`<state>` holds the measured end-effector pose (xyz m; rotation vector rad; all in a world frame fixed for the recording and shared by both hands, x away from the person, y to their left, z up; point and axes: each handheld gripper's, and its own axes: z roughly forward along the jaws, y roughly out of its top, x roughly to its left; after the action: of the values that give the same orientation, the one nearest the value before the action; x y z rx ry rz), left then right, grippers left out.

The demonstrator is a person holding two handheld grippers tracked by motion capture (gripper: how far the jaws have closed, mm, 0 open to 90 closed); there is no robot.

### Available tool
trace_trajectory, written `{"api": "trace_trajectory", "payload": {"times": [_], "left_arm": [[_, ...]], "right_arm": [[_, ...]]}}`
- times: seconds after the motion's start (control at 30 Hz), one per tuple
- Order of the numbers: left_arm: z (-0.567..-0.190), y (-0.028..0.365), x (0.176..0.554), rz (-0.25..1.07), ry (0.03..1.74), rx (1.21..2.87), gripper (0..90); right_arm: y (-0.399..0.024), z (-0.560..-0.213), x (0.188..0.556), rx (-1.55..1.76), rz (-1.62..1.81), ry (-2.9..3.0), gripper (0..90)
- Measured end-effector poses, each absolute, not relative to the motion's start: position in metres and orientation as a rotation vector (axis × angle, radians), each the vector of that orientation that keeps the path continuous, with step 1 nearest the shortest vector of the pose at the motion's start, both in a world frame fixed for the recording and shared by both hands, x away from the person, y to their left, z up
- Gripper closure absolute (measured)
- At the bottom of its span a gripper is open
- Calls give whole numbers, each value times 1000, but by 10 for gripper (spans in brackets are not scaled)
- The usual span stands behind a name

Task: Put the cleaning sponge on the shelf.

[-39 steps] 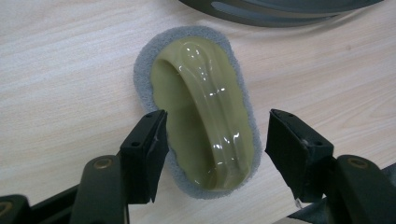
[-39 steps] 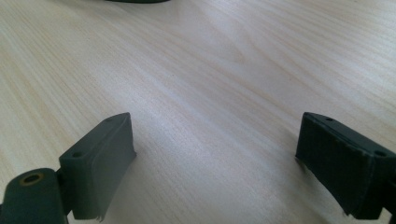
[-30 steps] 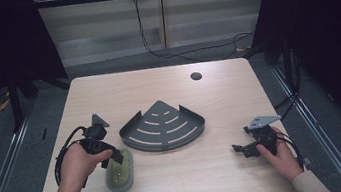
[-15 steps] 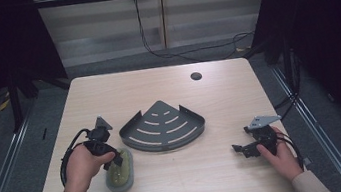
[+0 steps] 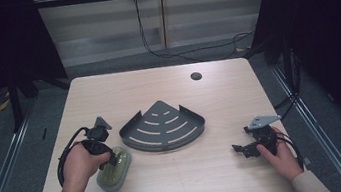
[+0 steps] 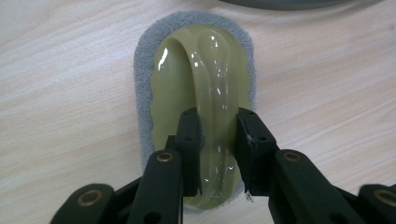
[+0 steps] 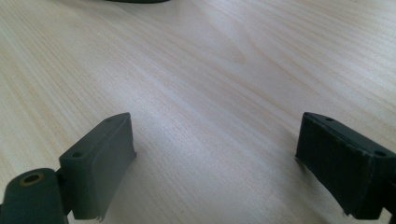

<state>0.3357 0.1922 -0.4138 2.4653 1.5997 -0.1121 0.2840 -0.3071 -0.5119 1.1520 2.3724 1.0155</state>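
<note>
A scrubber [image 5: 111,172] with a clear green plastic grip and a grey pad [image 6: 144,56] lies flat near the table's front left. My left gripper [image 5: 113,159] reaches down on it from the left. In the left gripper view its jaws [image 6: 218,126] press both sides of the raised ridge of the green grip [image 6: 205,65]. My right gripper [image 5: 240,149] rests low at the front right, pointing left, well apart from everything. Its jaws [image 7: 215,144] stand wide open over bare wood.
A dark grey, fan-shaped corner shelf [image 5: 162,125] with curved slots sits in the table's middle, just right of the scrubber. A small round hole [image 5: 196,76] marks the far side of the table. Cables trail from both grippers.
The left hand has shifted slightly over the scrubber, settling its jaws on the grip. The right hand has not moved.
</note>
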Motion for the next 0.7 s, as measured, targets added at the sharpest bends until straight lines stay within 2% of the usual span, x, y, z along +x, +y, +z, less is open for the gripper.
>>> {"api": "trace_trajectory", "payload": {"times": [0.7], "left_arm": [[-383, 196, 350, -69, 1499, 2570, 723]], "right_arm": [[-307, -512, 284, 1155, 1016, 2371, 105]]}}
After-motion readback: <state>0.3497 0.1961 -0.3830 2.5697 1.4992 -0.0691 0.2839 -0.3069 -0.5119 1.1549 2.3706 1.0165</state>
